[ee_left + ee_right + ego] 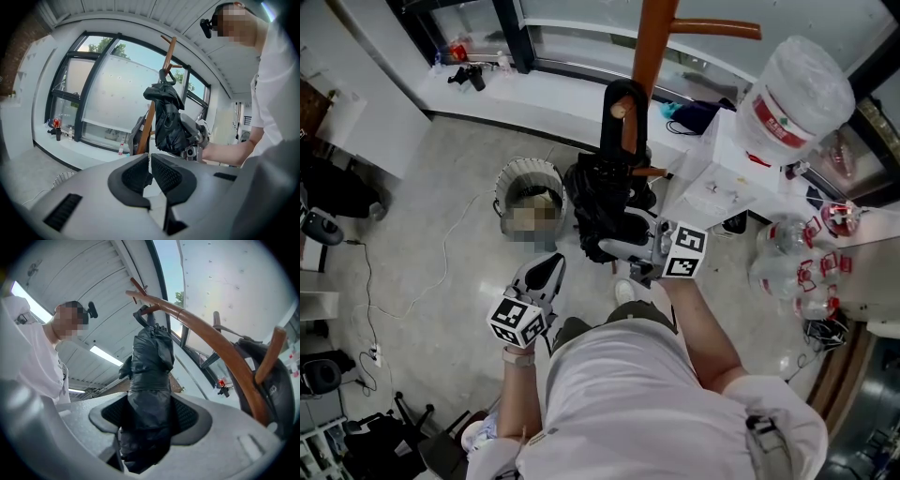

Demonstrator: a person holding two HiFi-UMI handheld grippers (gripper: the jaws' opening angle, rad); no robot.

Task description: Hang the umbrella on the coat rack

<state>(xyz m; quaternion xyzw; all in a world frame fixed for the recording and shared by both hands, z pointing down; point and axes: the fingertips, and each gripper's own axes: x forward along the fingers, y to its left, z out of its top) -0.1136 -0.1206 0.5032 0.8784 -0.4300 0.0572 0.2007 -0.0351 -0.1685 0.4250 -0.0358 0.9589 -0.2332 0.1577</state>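
right gripper point(147, 414) clamps the umbrella point(149, 357) low, its long axis rising to the hook point(625, 89) at the rack peg point(621, 110); left gripper point(150, 171), closed and empty, sits farther off.

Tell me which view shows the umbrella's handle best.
Head view: the umbrella's curved black handle loops over a coat rack peg. Left gripper view shows it small and distant; right gripper view mostly shows folded canopy gripped in the right claw, handle far above.

coat rack point(654, 37) top cut off, umbrella point(598, 199) end hidden
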